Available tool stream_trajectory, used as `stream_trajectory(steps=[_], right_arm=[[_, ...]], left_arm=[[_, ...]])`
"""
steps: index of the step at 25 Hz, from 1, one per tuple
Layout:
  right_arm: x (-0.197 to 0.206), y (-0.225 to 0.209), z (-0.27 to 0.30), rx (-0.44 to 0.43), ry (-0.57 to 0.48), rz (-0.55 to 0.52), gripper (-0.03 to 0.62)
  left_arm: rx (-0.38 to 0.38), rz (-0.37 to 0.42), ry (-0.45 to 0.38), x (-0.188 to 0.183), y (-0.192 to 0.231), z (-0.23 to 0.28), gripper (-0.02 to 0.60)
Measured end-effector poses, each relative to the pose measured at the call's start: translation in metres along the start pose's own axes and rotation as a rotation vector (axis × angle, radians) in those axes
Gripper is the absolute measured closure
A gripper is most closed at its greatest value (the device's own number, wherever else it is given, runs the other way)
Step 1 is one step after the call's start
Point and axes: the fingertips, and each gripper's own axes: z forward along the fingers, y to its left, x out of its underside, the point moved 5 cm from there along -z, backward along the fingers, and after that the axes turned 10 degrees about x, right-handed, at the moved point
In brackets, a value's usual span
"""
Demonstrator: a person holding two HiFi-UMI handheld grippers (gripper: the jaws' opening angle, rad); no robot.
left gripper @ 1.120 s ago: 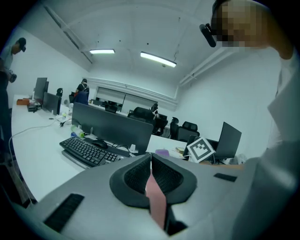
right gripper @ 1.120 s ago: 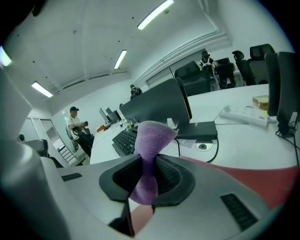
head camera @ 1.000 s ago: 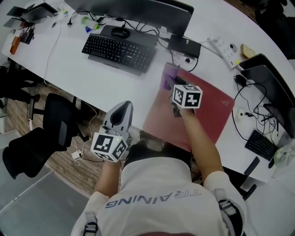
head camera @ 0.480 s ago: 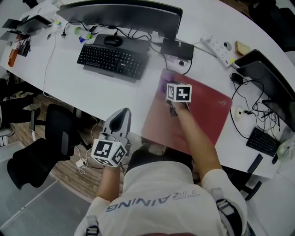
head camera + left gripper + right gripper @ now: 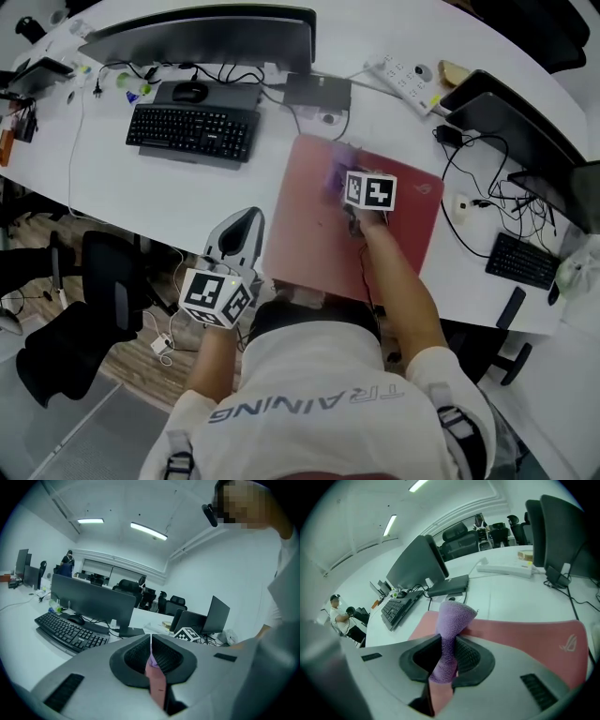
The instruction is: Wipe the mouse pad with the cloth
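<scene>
Cloth [image 5: 452,616] pinched in outstretched right gripper [image 5: 449,643], over mouse pad [image 5: 525,630].

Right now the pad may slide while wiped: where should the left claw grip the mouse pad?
Probably its near-left corner, approached from the front of the desk. The red mouse pad lies flat, so only an edge offers grip, and that corner is nearest the shut left claw, away from the purple cloth.

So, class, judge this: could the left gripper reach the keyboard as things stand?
Probably yes. The left gripper is shut on nothing at the desk edge, and only bare desk lies between it and the keyboard.
</scene>
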Motion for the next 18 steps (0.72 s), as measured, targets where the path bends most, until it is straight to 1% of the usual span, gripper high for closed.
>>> stream_trajectory(steps=[8,18], right_arm=[[0.017,-0.078,-0.03,0.081,-0.003,0.086,0.507],[0.039,-0.17,-0.066,0.162,-0.015,0.169,0.507]], left_arm=[[0.091,0.02,0.016,-0.001,-0.031,0.042,0.543],[0.14,0.029,0.029,0.007,-0.067,0.077,0.543]])
